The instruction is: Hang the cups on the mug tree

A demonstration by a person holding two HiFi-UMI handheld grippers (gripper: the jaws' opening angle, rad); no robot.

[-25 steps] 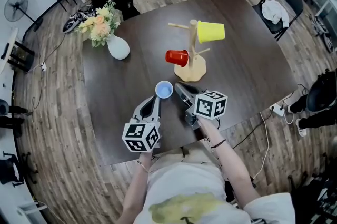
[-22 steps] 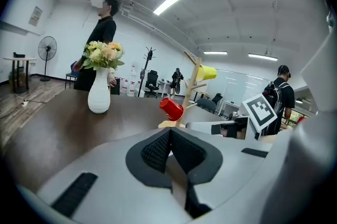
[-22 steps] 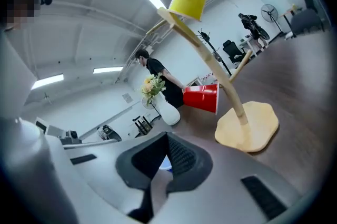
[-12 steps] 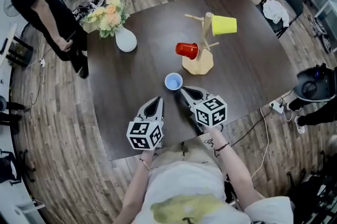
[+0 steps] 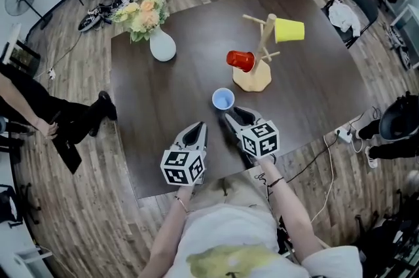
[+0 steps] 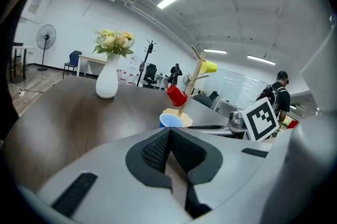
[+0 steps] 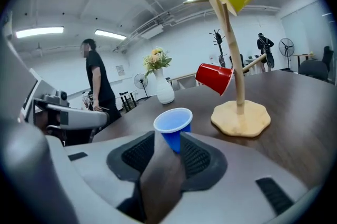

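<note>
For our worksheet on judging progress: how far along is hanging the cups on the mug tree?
Done: the yellow cup and red cup hang on the mug tree. In hand: the right gripper, jaws just opening, faces the blue cup, upright on the table at their tips, not gripped. Left: grasp and hang it.

Left tongs (image 5: 199,128) closed, empty. Right tongs (image 5: 230,116) just opening, pads slightly apart, nothing gripped. Both side by side, pointing forward and tilted down.
</note>
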